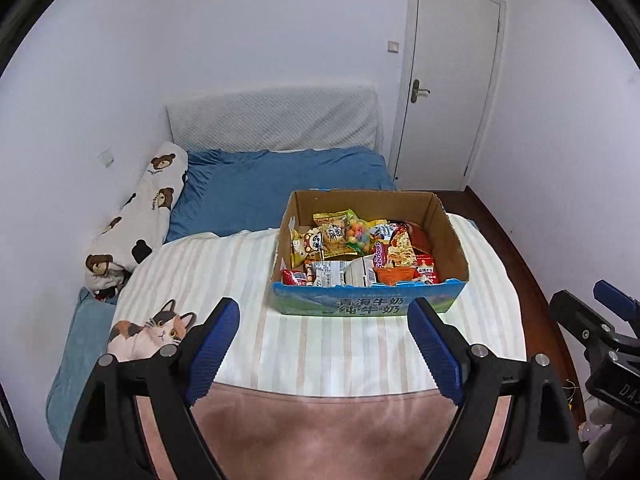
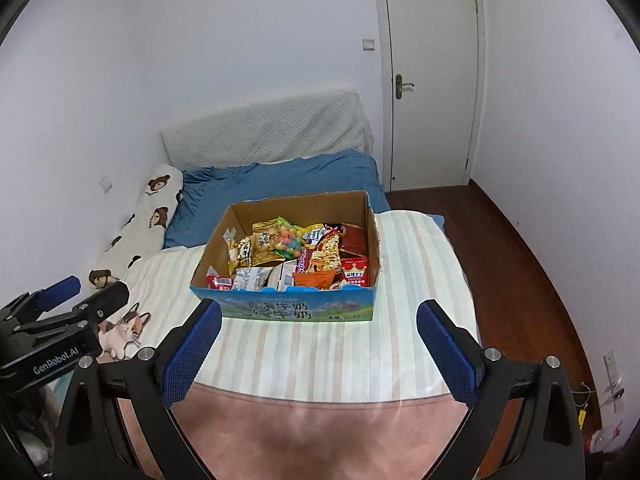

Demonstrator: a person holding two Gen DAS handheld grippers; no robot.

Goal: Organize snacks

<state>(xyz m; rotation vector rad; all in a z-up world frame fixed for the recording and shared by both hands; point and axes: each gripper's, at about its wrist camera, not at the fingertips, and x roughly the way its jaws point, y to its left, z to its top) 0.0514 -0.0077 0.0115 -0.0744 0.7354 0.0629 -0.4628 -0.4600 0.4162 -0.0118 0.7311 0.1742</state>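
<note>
An open cardboard box (image 1: 368,303) with a blue printed front stands on the striped blanket, also in the right wrist view (image 2: 298,307). It is full of several snack packets (image 1: 352,248) (image 2: 296,258): yellow, red, orange and white bags. My left gripper (image 1: 322,312) is open and empty, held above the blanket in front of the box. My right gripper (image 2: 318,314) is open and empty, also short of the box. Each gripper shows at the edge of the other's view.
The striped blanket (image 1: 320,352) with a cat print (image 1: 148,332) covers a bed with a blue sheet (image 1: 256,188). A bear-print pillow (image 1: 136,216) lies along the left wall. A white door (image 2: 432,80) and wooden floor (image 2: 516,264) are to the right.
</note>
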